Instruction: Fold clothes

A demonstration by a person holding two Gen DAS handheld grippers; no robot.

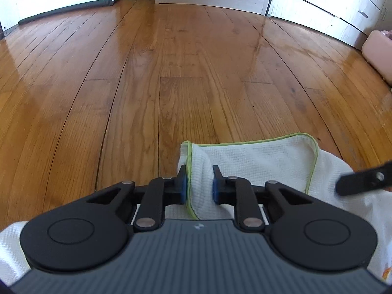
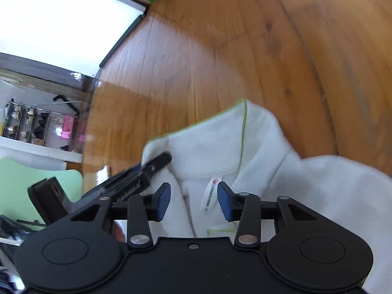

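A: Where is the white waffle-knit garment with lime-green piping [image 1: 257, 161] lying?

B: It lies on the glossy wooden plank floor [image 1: 171, 73], crumpled, right under both your tools. In your left wrist view a bunched fold with the green edge runs up between the blue pads.

A: So what are my left fingers doing?

B: Your left gripper [image 1: 199, 183] is clenched on that fold; both blue pads press into the cloth.

A: And the right?

B: Your right gripper [image 2: 194, 202] stands released. Its blue-padded fingers [image 2: 163, 202] sit apart over the neck area, with the white care label [image 2: 211, 192] lying between them, untouched by either pad as far as you can see.

A: Are the two tools near each other?

B: Yes. In your right wrist view the left tool's black finger reaches onto the collar just to the left of yours.
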